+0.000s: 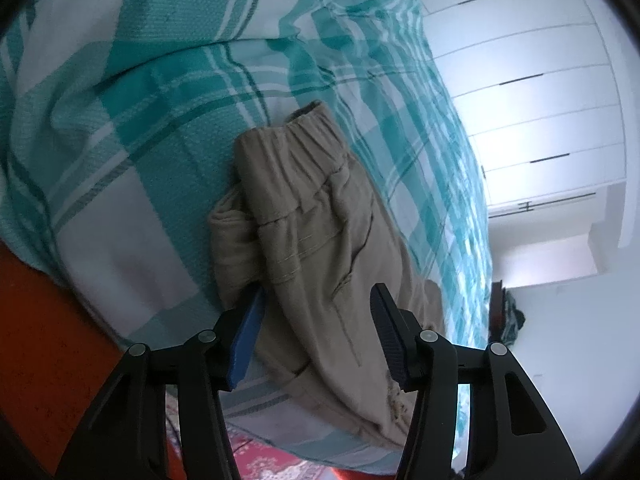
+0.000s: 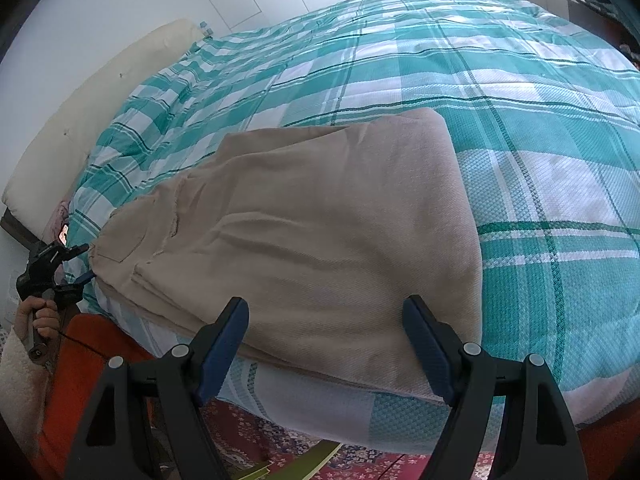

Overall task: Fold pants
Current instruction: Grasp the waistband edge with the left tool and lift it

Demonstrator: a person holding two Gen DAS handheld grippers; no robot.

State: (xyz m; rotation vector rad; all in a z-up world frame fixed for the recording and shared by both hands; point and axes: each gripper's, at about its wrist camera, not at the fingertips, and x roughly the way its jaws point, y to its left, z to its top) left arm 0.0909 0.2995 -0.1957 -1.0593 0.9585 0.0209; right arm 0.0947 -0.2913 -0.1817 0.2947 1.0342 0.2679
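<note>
Beige pants (image 2: pixel 320 232) lie folded on a teal and white plaid bedspread (image 2: pixel 520 128), near the bed's front edge. In the left wrist view the pants (image 1: pixel 320 248) show their elastic waistband (image 1: pixel 308 128) and a pocket. My left gripper (image 1: pixel 318 300) is open, its jaws on either side of the pants' near end, holding nothing. It also shows in the right wrist view (image 2: pixel 82 266) at the pants' left end. My right gripper (image 2: pixel 326 308) is open just above the pants' near folded edge, holding nothing.
A cream headboard cushion (image 2: pixel 88 120) lies at the bed's left. White wardrobe doors (image 1: pixel 532 92) stand beyond the bed. An orange bed base (image 1: pixel 44 332) and a red patterned rug (image 2: pixel 360 460) lie below the edge. The person's hand (image 2: pixel 42 318) holds the left gripper.
</note>
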